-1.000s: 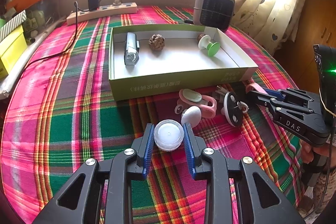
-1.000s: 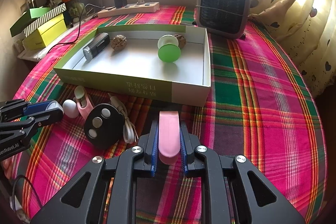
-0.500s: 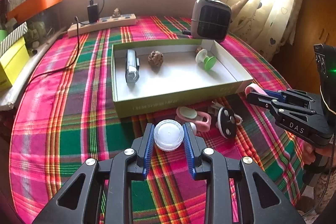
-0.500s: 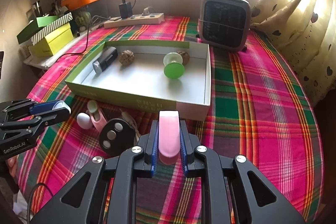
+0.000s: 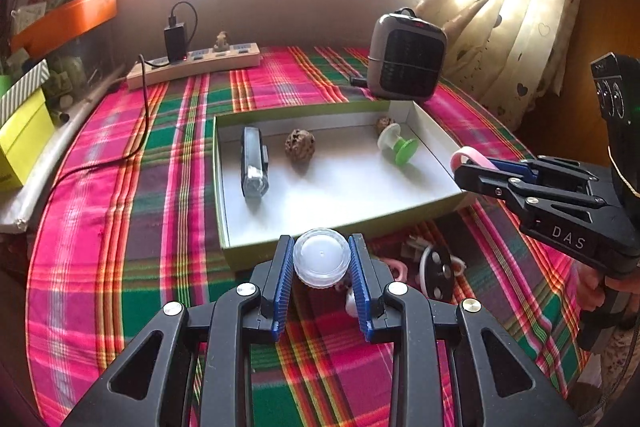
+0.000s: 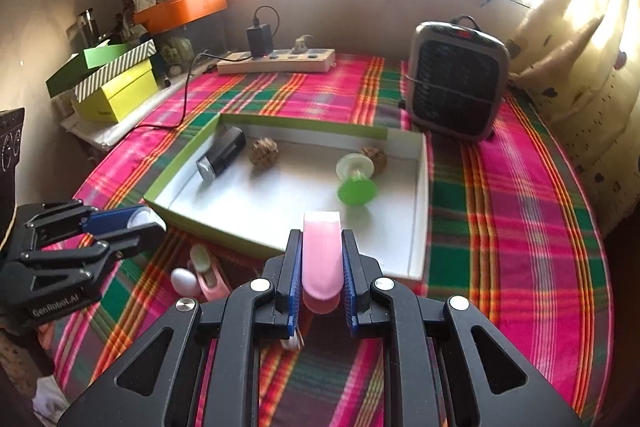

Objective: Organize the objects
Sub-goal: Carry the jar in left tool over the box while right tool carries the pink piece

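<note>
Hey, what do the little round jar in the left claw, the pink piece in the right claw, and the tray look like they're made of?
Round jar: probably translucent plastic, frosted white; light glows through it, and its base rim looks ribbed.
Pink piece: likely smooth plastic or silicone, with a matte, even colour and a rounded end; which one is unclear.
Tray: apparently cardboard; thin folded walls, white inside, green printed outside.
</note>
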`<action>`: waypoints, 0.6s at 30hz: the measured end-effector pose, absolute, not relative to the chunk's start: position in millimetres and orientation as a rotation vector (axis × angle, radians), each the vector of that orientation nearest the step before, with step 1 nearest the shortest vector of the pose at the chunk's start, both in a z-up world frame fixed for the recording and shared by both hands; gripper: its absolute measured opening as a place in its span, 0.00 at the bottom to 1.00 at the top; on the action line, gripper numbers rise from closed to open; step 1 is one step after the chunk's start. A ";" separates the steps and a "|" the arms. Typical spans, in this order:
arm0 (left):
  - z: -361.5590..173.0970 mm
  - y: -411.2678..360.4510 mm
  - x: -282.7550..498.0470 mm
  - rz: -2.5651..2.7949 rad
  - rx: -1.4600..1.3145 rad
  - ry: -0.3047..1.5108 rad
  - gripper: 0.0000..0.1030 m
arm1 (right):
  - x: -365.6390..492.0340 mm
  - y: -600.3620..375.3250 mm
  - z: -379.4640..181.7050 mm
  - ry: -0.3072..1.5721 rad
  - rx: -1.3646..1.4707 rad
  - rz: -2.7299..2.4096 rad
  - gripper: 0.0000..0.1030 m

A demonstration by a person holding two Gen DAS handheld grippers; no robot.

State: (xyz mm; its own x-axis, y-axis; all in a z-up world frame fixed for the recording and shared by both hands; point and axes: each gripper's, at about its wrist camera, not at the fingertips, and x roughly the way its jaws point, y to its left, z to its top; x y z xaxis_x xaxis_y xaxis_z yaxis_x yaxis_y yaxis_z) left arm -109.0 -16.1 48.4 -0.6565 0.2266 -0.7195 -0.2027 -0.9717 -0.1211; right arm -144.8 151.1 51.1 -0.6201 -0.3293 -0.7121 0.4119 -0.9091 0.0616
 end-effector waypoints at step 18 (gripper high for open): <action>44.2 -19.6 -162.8 2.657 -1.179 -0.053 0.25 | -222.1 111.5 43.4 0.165 1.133 -2.410 0.18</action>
State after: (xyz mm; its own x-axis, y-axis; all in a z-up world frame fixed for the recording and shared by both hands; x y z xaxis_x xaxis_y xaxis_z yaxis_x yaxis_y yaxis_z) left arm -162.8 -19.6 44.2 -0.6481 0.2266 -0.7270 -0.1974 -0.9721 -0.1269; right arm -222.1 111.5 43.4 -0.5493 -0.3619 -0.7532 0.4611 -0.8830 0.0879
